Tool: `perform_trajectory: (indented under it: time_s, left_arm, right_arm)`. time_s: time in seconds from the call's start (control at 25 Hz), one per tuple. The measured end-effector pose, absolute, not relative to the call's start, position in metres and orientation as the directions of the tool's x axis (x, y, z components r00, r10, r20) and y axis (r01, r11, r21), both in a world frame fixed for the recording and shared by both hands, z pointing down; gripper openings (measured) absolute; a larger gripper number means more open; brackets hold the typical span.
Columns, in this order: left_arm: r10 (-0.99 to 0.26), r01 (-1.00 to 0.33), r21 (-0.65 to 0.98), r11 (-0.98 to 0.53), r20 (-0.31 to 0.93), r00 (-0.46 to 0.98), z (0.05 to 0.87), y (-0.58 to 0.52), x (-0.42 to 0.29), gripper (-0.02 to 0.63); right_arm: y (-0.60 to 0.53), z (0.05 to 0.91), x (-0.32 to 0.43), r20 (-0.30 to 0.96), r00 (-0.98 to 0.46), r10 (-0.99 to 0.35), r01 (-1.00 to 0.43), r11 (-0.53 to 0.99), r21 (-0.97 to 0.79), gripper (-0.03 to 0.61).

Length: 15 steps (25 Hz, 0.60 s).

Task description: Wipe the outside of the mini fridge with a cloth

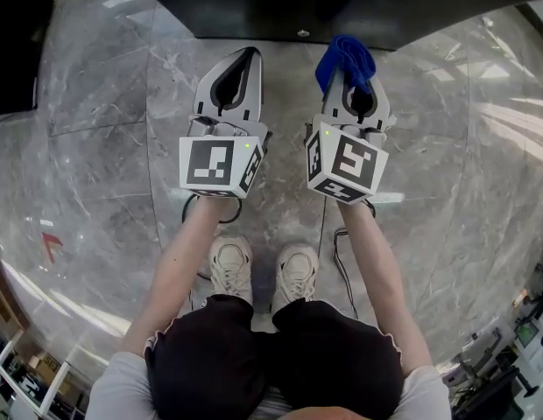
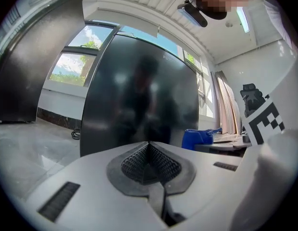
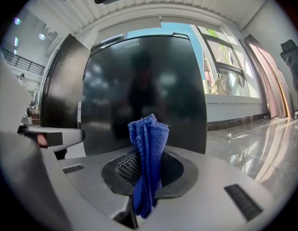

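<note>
The black mini fridge [image 1: 298, 3] stands on the floor straight ahead, its glossy dark front [image 2: 139, 95] [image 3: 144, 90] filling both gripper views. A blue cloth [image 1: 344, 61] [image 3: 148, 153] is pinched between the jaws of my right gripper [image 1: 352, 81] [image 3: 146, 170], folded and sticking up past the tips, a short way in front of the fridge. My left gripper [image 1: 241, 70] [image 2: 150, 160] is shut with nothing in it, level with the right one and also just short of the fridge. The blue cloth [image 2: 199, 137] shows at the right of the left gripper view.
Grey marble floor [image 1: 105, 147] lies all around. Another dark cabinet [image 1: 13, 51] stands at the far left. Cables [image 1: 342, 261] trail on the floor by the person's white shoes [image 1: 263, 274]. Large windows [image 3: 226, 76] line the wall to the right.
</note>
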<state>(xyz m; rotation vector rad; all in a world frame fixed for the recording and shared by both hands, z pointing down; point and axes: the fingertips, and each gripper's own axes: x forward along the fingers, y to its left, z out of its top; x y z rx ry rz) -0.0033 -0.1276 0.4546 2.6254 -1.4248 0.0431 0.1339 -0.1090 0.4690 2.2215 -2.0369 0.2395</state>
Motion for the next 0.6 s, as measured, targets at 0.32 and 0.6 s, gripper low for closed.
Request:
perform_trajectory:
  time_s: [0.32,0.6]
  left_arm:
    - [-0.855,-0.857,0.128,-0.499,0.086,0.511,0.458,-0.136,-0.024,0.003]
    - [-0.851,-0.851,0.122,-0.510,0.073,0.520,0.459,-0.143,-0.015,0.003]
  right_arm:
    - [-0.115,0.478,0.116,0.205,0.064,-0.977,-0.997,-0.070,-0.019,0.064]
    - [-0.120,0.474,0.109,0.171,0.028,-0.985,-1.000,-0.030,-0.009,0.064]
